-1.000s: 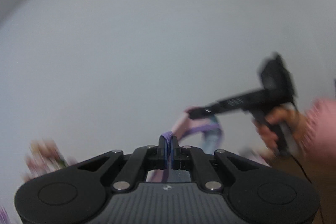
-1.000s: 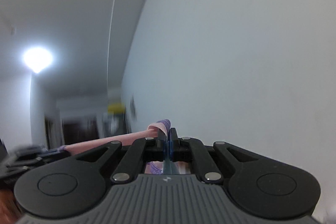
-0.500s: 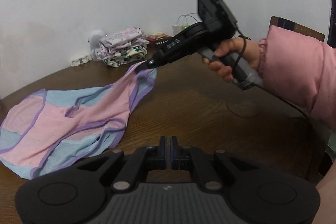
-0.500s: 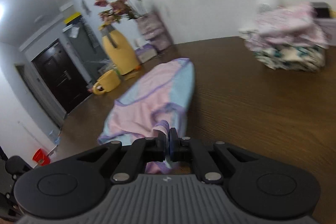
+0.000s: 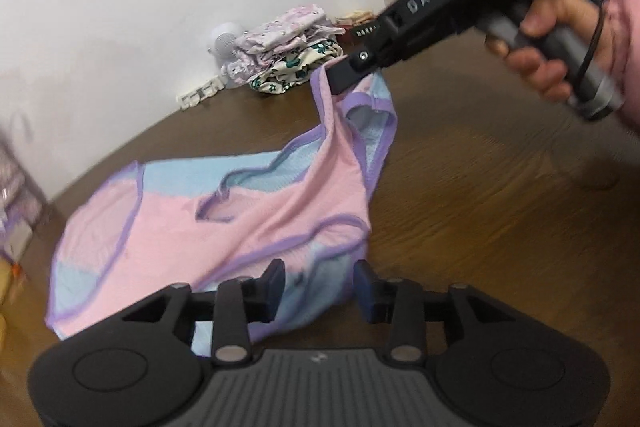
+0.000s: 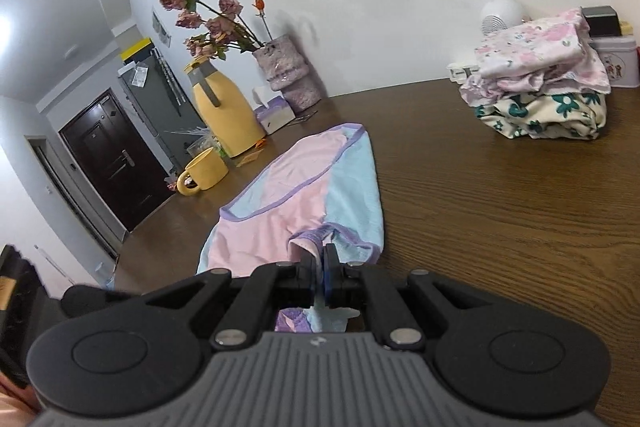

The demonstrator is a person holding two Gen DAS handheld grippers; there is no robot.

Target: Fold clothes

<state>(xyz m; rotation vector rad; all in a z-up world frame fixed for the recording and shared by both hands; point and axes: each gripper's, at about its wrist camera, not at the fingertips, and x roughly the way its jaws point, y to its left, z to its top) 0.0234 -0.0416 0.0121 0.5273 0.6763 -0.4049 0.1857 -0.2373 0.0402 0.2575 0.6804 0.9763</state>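
A pink and light-blue garment with purple trim [image 5: 224, 215] lies spread on the brown wooden table [image 5: 500, 219]. My left gripper [image 5: 319, 283] is open, its jaws apart just over the garment's near edge, holding nothing. My right gripper [image 6: 323, 267] is shut on a purple-trimmed corner of the garment [image 6: 308, 195] and holds that corner lifted off the table. In the left wrist view the right gripper [image 5: 340, 77] shows at the upper right, held by a hand, with the fabric hanging from its tip.
A stack of folded floral clothes [image 6: 540, 83] sits at the table's back by the wall, also in the left wrist view [image 5: 288, 47]. At the left stand a yellow jug [image 6: 224, 107], a yellow mug [image 6: 204, 171], a vase of dried roses [image 6: 284, 71] and a tissue box [image 6: 274, 115].
Both grippers swung down from facing the wall to the table. My left gripper let go of the garment and opened. The garment now rests on the table, one corner held by the right gripper.
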